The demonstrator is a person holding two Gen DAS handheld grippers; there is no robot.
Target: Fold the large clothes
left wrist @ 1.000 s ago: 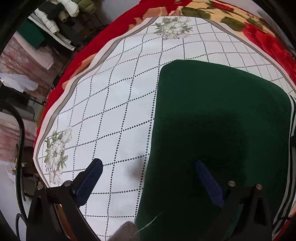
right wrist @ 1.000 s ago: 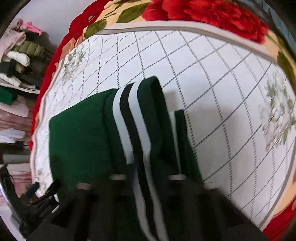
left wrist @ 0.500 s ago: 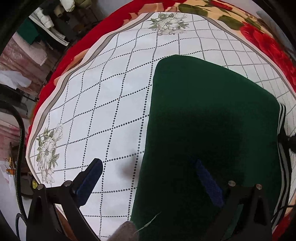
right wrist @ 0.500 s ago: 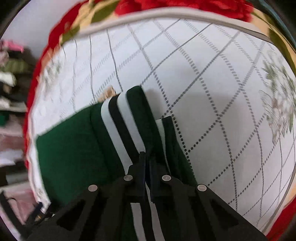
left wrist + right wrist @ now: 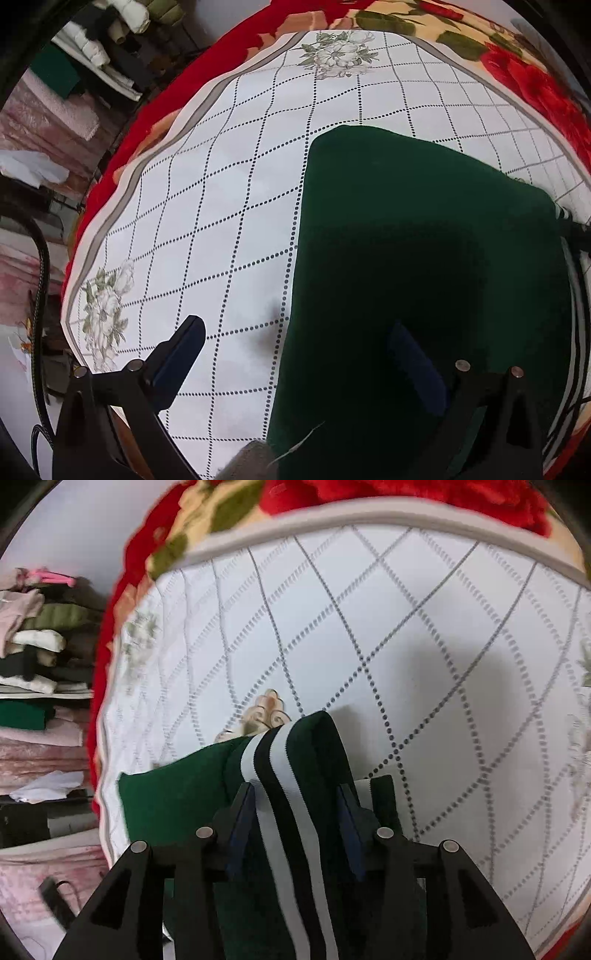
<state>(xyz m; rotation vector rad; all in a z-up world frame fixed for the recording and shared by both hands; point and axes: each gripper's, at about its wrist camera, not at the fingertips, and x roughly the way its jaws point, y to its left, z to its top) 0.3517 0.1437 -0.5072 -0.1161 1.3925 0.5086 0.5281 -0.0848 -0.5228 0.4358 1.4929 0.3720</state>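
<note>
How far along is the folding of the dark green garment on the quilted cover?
Done: the green garment lies as a flat, straight-edged panel on the white cover, so at least one fold seems made. In hand: the right tongs stand open astride the striped band; the left tongs are open over the garment's edge. Left: probably folding the striped part in.

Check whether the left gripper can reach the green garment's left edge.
Probably yes: the open left gripper hangs right over that edge of the green garment, straddling it, with nothing in between.
</note>
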